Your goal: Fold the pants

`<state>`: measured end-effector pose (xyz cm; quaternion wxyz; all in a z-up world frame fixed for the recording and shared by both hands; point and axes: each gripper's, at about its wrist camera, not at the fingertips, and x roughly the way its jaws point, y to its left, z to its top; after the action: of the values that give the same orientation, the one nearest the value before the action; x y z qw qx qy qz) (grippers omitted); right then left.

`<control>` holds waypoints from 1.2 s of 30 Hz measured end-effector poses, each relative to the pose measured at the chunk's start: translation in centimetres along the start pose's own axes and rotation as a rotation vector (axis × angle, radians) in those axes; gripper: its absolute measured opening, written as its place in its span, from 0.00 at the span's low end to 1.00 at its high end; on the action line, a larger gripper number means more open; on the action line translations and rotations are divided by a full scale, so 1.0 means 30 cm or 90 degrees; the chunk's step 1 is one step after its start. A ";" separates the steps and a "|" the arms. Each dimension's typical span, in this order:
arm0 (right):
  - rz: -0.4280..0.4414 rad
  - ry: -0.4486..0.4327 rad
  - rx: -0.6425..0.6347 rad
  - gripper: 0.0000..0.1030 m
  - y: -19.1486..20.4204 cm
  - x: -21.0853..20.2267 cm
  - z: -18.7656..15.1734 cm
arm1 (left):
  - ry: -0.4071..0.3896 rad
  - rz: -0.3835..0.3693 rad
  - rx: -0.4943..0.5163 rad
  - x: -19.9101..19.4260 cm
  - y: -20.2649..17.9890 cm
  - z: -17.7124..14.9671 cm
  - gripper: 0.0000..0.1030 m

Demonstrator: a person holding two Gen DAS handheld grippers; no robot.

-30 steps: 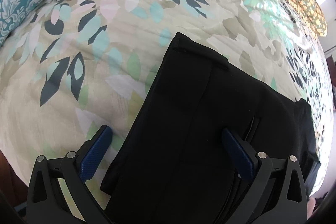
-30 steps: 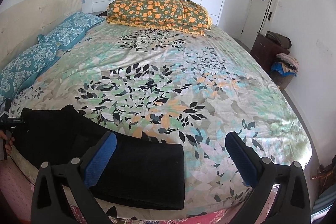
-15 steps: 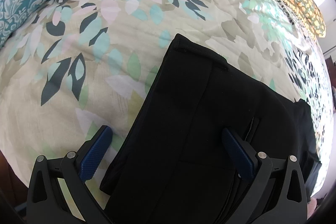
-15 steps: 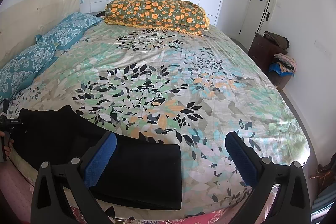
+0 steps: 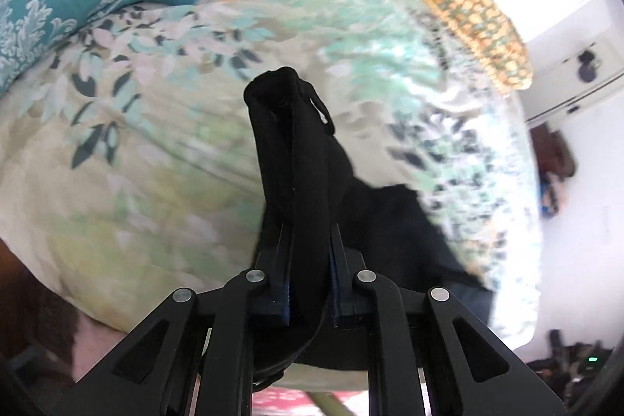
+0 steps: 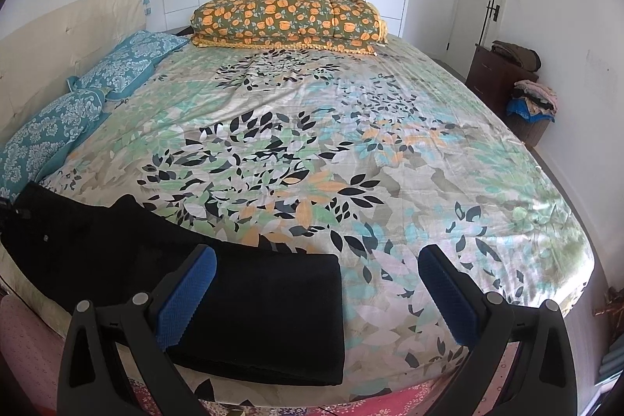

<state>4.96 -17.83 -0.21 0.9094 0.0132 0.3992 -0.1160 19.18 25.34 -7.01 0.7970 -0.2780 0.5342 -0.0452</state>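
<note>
Black pants [image 6: 241, 307] lie folded along the near edge of the bed, the waist end at the left and a squared folded end at the right. My left gripper [image 5: 310, 240] is shut on the waist end of the pants [image 5: 296, 151], which bunches up between the pads and rises off the bedspread. The rest of the black cloth trails down to the right below it. My right gripper [image 6: 316, 283] is open above the folded right end, its blue pads [image 6: 187, 295] apart and touching nothing.
The bed carries a leaf-patterned bedspread [image 6: 312, 143]. Teal pillows [image 6: 78, 112] lie at the left by the headboard. An orange floral quilt [image 6: 288, 20] is folded at the far end. A dark dresser with clothes [image 6: 518, 80] stands at the right wall.
My left gripper has closed on the waist end and lifted it off the bed, bunching the cloth. My right gripper has shifted slightly lower and stays open.
</note>
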 end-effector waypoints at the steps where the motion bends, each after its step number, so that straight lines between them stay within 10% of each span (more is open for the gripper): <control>1: 0.003 0.003 0.009 0.99 -0.011 0.008 -0.006 | 0.000 -0.032 0.009 -0.018 -0.078 -0.016 0.11; 13: 0.067 -0.004 0.154 0.99 -0.223 0.035 -0.090 | 0.140 -0.102 0.259 0.477 -0.795 -0.407 0.18; 16: 0.145 0.005 0.216 0.99 -0.280 0.057 -0.137 | 0.137 -0.160 0.296 0.416 -0.820 -0.447 0.39; 18: 0.231 0.033 0.251 0.99 -0.283 0.108 -0.154 | 0.069 -0.152 0.322 0.316 -0.799 -0.415 0.69; 24: 0.596 0.253 0.336 0.99 -0.075 0.448 -0.145 | -0.133 -0.047 0.260 0.098 -0.512 -0.267 0.78; 29: 0.578 0.377 0.276 0.88 0.077 0.643 -0.135 | -0.199 0.089 0.189 0.152 -0.241 -0.309 0.78; 36: 0.577 0.449 0.204 0.83 0.167 0.724 -0.125 | -0.147 0.107 0.099 0.294 -0.095 -0.351 0.73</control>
<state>17.57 -16.87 -18.95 0.6675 0.3569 0.6093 0.2363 14.32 15.53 -15.79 0.8732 -0.1732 0.4553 0.0125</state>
